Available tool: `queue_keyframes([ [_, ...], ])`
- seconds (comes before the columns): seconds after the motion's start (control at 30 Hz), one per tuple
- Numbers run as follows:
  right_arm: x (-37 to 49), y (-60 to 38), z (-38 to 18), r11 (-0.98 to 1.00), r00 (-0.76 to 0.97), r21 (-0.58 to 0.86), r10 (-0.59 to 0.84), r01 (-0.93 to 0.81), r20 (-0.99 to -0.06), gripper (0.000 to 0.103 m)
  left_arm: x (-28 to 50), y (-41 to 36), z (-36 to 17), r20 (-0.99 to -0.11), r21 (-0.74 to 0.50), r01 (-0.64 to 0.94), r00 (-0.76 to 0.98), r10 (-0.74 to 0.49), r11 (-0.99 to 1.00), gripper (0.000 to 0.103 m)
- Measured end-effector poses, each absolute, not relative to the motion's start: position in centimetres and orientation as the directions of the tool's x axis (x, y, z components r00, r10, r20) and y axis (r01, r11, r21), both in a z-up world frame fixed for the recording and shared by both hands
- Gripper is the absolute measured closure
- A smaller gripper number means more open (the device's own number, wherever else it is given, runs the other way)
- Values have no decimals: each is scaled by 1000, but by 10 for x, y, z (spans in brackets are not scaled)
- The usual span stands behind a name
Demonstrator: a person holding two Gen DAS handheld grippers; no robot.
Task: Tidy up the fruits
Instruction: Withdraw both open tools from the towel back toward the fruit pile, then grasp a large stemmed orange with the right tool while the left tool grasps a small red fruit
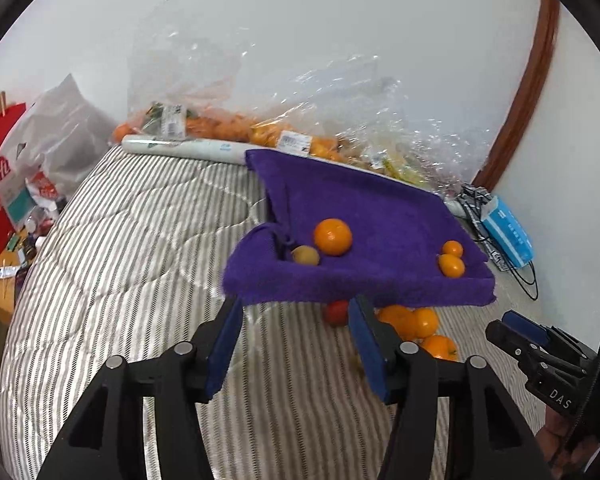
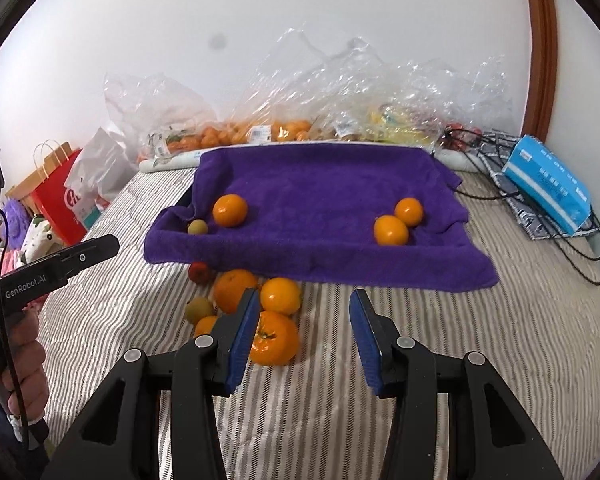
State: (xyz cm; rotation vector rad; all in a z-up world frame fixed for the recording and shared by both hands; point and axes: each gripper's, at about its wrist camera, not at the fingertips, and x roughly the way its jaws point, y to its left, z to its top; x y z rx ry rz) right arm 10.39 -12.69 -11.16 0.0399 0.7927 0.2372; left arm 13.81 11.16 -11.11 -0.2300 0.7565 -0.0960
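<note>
Left gripper (image 1: 294,306) hovers over the striped quilt (image 1: 120,260) with its blue pads apart and nothing between them; the fingertips sit at the near edge of the purple towel (image 1: 360,208). Right gripper (image 2: 305,300) hangs beside it, jaws likewise apart and empty, above bare quilt just right of the loose fruit pile.

Left side of the scene: a red paper bag (image 2: 60,204) and a white plastic bag (image 2: 96,176) stand off the bed edge. A hand (image 2: 18,364) grips the left tool's handle at the left margin of the right wrist view.

Centre: the purple towel is draped over a shallow tray-like form whose material is hidden. On its left part lie one orange (image 2: 230,210) and a small greenish-brown fruit (image 2: 197,227), close together. On its right part lie two smaller oranges (image 2: 391,230), touching or nearly so. In front of the towel's near edge, on the quilt, sits a small red fruit (image 2: 199,272), then a cluster of oranges (image 2: 280,295), another greenish-brown fruit (image 2: 199,309), and a large flattened orange with a green calyx (image 2: 276,338), which lies just beside the right gripper's left finger; contact cannot be determined.

Rear: clear plastic bags of fruit (image 2: 284,128) line the wall.

Right side: a blue box (image 2: 548,184) rests on black cables (image 2: 580,256)
</note>
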Motion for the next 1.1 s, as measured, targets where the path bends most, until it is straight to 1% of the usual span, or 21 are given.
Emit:
queue_keyframes([
  [0.2,106,-121,-124,968,646,128,239,-215,-725,56,140,124,-120,-678,-245,-49,722,-135,968,41],
  [0.27,107,-120,-127,966,642,137,249,-219,-725,52,140,127,-123,-681,-237,-63,723,-120,969,39],
  [0.5,111,-113,-138,959,619,136,266,-249,-739,51,145,136,-130,-697,-262,-82,705,-130,962,39],
  [0.67,114,-104,-146,949,594,147,291,-280,-750,51,145,133,-135,-708,-256,-75,693,-134,964,39],
  [0.97,118,-92,-167,951,589,67,241,-301,-772,52,145,121,-144,-733,-219,-45,666,-134,975,39],
  [1.03,121,-94,-171,950,578,89,255,-300,-776,52,146,116,-146,-739,-214,-34,659,-139,976,39],
  [1.1,124,-96,-175,946,570,111,274,-303,-775,55,148,109,-148,-744,-212,-18,651,-149,977,39],
])
